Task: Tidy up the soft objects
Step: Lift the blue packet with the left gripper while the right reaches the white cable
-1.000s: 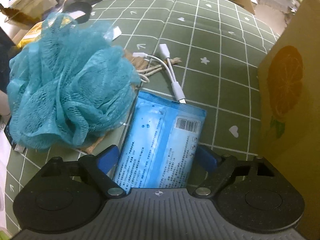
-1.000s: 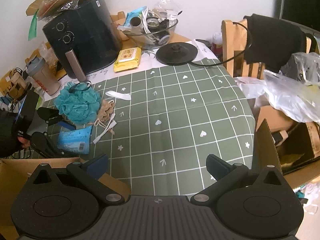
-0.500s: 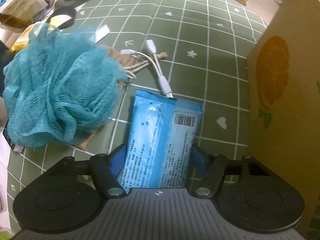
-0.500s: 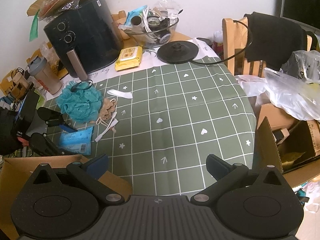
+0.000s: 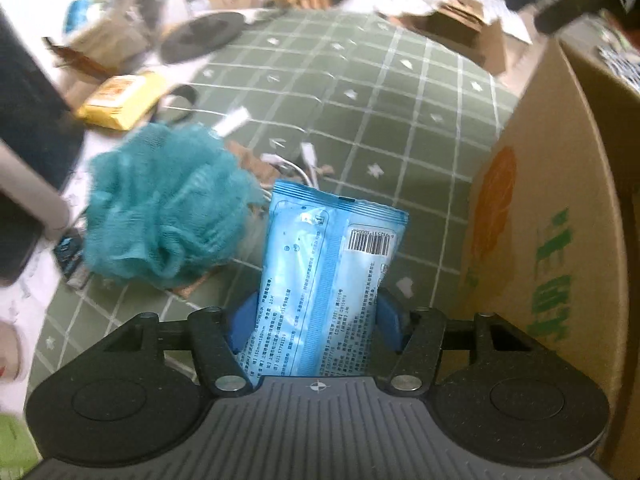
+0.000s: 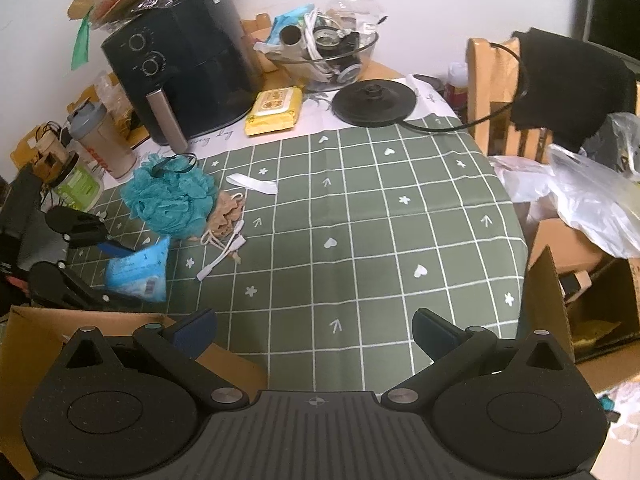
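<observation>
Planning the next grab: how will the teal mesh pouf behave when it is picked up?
The teal mesh pouf looks like airy gathered netting, so probably very light and squashy. It likely compresses between fingers rather than slipping. Its black loop may dangle or snag.

My left tool (image 5: 316,320) holds the wet-wipe packet (image 5: 328,280) just above the tabletop (image 6: 360,240), with the bath pouf (image 5: 160,208) to its left and the cardboard box (image 5: 560,240) close on its right. Behind the packet lie the adapter cables (image 5: 304,164). Past the pouf rests a second wipes pack (image 6: 276,110), between the air fryer (image 6: 180,72) and the kettle base (image 6: 374,102). My right tool (image 6: 314,330) hangs over the tabletop's near edge.
</observation>
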Available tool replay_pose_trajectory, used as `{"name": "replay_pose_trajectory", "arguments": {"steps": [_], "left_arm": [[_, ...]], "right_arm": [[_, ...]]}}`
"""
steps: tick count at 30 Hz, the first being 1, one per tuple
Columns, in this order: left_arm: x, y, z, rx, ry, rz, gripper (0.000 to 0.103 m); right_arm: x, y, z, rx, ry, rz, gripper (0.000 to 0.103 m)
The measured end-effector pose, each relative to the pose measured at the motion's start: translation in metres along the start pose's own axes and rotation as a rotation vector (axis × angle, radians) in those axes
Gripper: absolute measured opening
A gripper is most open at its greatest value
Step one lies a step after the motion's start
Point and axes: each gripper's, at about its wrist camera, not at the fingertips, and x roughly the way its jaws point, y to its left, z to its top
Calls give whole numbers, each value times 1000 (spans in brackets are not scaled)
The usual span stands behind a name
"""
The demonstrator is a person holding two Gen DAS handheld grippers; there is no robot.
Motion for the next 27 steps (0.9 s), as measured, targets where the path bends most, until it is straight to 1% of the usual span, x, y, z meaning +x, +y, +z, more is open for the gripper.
{"name": "replay_pose_trajectory", "arguments": {"steps": [2,6,13,15,17,23,25,27], "left_arm": [[-12,1,0,-45,-26,25,60],[-40,7,0,-167,-91,78,60],[-85,8,-6,-364,-192,173,60],[-99,8,-12,-425,-211,193,60],[-108,4,-16,-465,-223,217,60],[-135,-3,-33,-593,-256,254,60],[-142,-6,-37,-634,-270,266,60],[-151,-10,-42,-671,-285,280,60]], "right_arm": [[2,0,3,-14,-1,13,103],[8,0,11,-41,6,51,103],[33,6,23,-119,54,102,103],[41,10,26,-144,62,125,103],[50,14,31,-166,66,152,103],[79,22,44,-216,88,232,102],[89,25,48,-223,104,259,100],[99,26,51,-228,120,281,93]]}}
